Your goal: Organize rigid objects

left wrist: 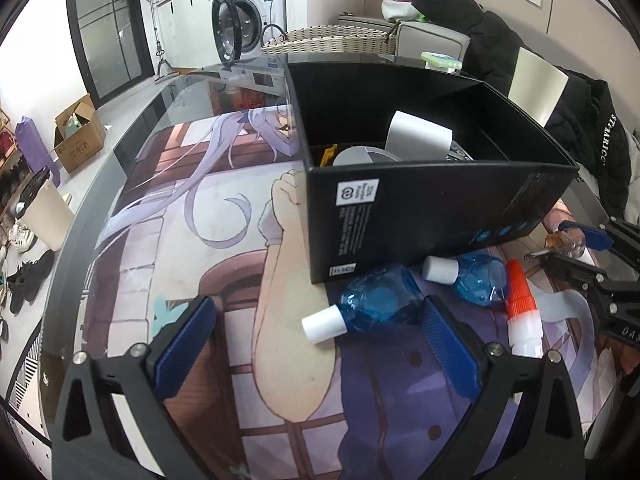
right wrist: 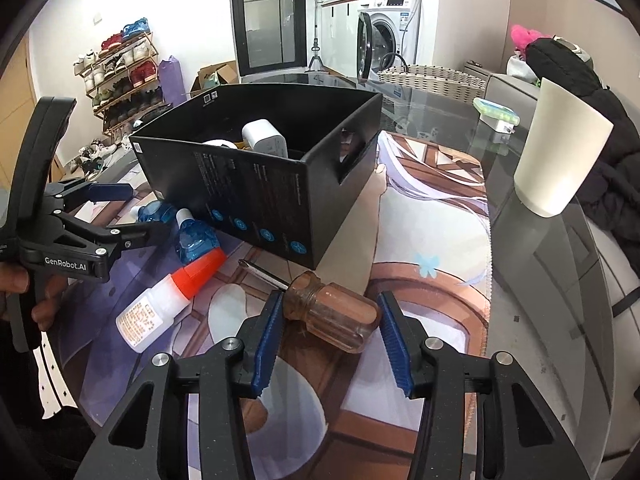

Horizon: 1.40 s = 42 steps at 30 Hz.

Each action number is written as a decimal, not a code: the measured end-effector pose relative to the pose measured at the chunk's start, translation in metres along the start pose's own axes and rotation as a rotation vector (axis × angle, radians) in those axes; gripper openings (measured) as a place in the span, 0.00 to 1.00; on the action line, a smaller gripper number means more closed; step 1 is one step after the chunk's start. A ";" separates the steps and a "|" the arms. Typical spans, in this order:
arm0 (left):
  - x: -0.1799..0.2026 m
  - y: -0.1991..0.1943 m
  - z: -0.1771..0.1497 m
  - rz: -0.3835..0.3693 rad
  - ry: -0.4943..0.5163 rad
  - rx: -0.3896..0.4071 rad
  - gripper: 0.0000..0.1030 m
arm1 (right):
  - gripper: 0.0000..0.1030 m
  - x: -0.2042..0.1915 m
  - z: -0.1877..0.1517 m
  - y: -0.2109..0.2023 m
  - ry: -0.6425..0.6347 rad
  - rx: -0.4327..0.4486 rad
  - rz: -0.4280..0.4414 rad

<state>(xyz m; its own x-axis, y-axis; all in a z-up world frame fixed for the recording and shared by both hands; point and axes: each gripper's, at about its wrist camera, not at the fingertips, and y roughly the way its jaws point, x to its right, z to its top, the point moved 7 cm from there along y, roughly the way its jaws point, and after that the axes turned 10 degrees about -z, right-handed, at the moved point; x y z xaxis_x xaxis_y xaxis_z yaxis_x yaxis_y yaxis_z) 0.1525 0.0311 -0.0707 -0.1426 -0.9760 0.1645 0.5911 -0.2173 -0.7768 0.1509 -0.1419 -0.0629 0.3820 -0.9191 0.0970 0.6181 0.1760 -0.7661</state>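
Screwdriver flat on printed mat, amber handle between pads of right tool, jaws apart, left pad touching or just beside handle; shaft tip aimed up-left toward black box. Box holds white charger, grey and yellow items. 2 blue bottles and glue bottle beside box. Left tool spread wide, nearest bottle's white cap between pads. Glass tabletop; white cup, washing machine behind.
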 end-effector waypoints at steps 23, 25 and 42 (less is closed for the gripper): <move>0.013 -0.045 0.005 -0.077 0.056 0.173 0.54 | 0.46 0.001 0.014 -0.024 -0.007 0.089 0.015; 0.014 -0.053 0.009 -0.081 0.055 0.197 0.54 | 0.46 0.001 0.017 -0.031 -0.009 0.107 0.015; 0.045 -0.078 0.073 -0.073 0.146 0.332 0.54 | 0.46 -0.008 0.073 -0.056 -0.058 0.220 0.073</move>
<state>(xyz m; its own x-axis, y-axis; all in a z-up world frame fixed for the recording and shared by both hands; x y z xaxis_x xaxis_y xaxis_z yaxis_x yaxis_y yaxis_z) 0.1581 0.0030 0.0421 -0.2911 -0.9509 0.1052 0.7972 -0.3019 -0.5229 0.1632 -0.1190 0.0258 0.4665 -0.8802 0.0875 0.7193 0.3199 -0.6166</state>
